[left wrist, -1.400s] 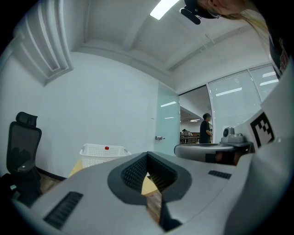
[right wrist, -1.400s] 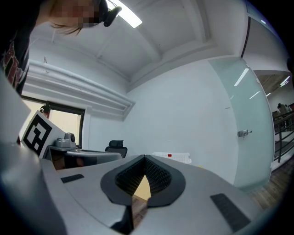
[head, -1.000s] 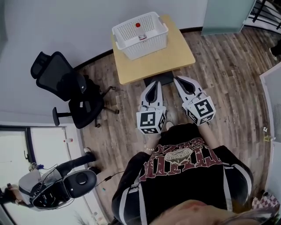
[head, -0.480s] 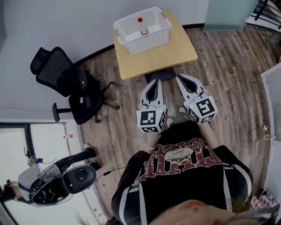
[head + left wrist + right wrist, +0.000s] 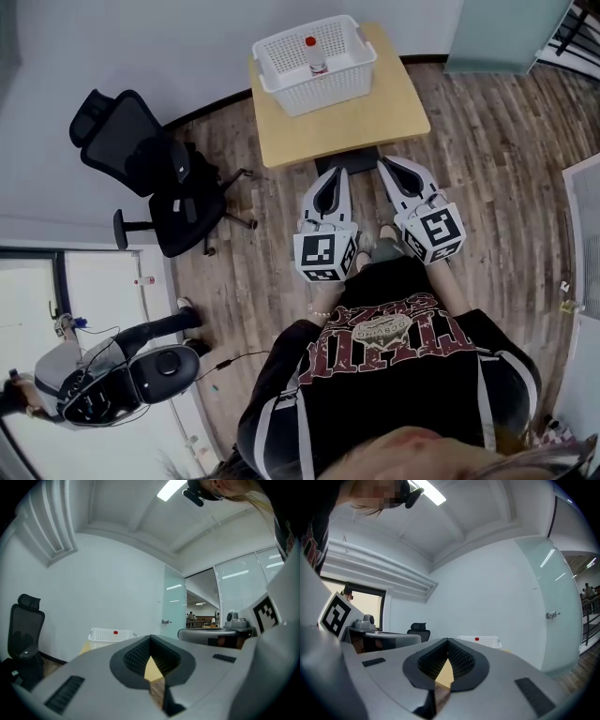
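- Since the earlier head view, the white basket and the tabletop sit slightly further right in frame; both tools keep their pose.
- Left hand-held gripper and right hand-held gripper: jaws closed together and empty, side by side over the floor, just short of the tabletop's near edge.
- Step in hand, by my reading: approach. Basket is well apart from both tips.
- Any reach calls for stepping closer and parting the jaws.
- Basket: perforated white plastic, at the tabletop's far edge, with an upright red-capped bottle inside.
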A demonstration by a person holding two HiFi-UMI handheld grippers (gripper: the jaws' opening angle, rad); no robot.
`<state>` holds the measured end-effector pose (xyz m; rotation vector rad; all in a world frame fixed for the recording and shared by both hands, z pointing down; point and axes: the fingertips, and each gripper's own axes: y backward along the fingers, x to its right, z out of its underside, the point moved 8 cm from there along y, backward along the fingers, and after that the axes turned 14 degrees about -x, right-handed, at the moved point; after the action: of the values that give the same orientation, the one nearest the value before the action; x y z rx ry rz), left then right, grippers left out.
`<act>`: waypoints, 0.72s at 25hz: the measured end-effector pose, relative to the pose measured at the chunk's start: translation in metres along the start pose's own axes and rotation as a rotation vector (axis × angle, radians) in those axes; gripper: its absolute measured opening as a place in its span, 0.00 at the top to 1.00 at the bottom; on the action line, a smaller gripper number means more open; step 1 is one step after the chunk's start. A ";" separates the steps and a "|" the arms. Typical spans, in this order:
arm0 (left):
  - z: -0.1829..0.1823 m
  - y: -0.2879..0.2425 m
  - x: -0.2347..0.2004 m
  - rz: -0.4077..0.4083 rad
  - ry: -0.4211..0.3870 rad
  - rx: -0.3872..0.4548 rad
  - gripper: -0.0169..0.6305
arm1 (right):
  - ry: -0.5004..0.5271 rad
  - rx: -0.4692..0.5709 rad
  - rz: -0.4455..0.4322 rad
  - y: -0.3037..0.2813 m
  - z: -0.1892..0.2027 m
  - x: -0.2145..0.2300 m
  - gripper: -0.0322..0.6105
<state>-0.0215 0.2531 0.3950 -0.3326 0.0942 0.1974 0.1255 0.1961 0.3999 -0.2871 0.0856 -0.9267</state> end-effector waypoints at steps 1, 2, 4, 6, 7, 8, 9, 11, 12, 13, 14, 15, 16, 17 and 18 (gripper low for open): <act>-0.001 -0.002 0.000 -0.003 0.002 0.001 0.90 | 0.002 -0.001 -0.004 -0.002 -0.001 0.002 0.92; -0.002 -0.005 -0.001 -0.006 0.003 0.002 0.90 | 0.004 -0.002 -0.008 -0.004 -0.001 0.005 0.92; -0.004 -0.011 -0.002 -0.013 0.005 0.001 0.90 | 0.007 -0.003 -0.017 -0.010 -0.003 0.011 0.92; -0.005 -0.018 -0.004 -0.021 0.007 -0.001 0.90 | 0.009 -0.004 -0.028 -0.016 -0.005 0.017 0.92; -0.006 -0.022 -0.005 -0.025 0.009 -0.001 0.90 | 0.010 -0.005 -0.034 -0.019 -0.005 0.021 0.92; -0.007 -0.026 -0.006 -0.029 0.012 -0.001 0.90 | 0.011 -0.006 -0.039 -0.023 -0.006 0.025 0.92; -0.009 -0.031 -0.007 -0.035 0.014 0.000 0.90 | 0.013 -0.007 -0.046 -0.027 -0.008 0.030 0.92; -0.014 -0.042 -0.008 -0.048 0.019 0.001 0.90 | 0.018 -0.009 -0.060 -0.035 -0.013 0.041 0.92; -0.017 -0.048 -0.008 -0.055 0.021 0.001 0.90 | 0.020 -0.009 -0.068 -0.039 -0.016 0.047 0.92; -0.020 -0.053 -0.008 -0.061 0.024 0.000 0.90 | 0.022 -0.009 -0.076 -0.043 -0.019 0.053 0.92; -0.023 -0.058 -0.009 -0.067 0.027 -0.001 0.90 | 0.025 -0.009 -0.086 -0.046 -0.023 0.058 0.92; -0.026 -0.063 -0.009 -0.074 0.031 -0.002 0.90 | 0.029 -0.008 -0.097 -0.050 -0.027 0.063 0.92; -0.030 -0.067 -0.010 -0.081 0.036 -0.002 0.90 | 0.034 -0.006 -0.108 -0.054 -0.031 0.068 0.92; -0.033 -0.071 -0.011 -0.089 0.043 -0.002 0.90 | 0.041 -0.005 -0.118 -0.059 -0.036 0.073 0.92; -0.036 -0.075 -0.012 -0.099 0.048 -0.001 0.90 | 0.046 -0.005 -0.129 -0.063 -0.040 0.077 0.92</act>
<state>-0.0199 0.1694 0.3865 -0.3420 0.1249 0.0916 0.1152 0.0909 0.3834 -0.2781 0.1129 -1.0611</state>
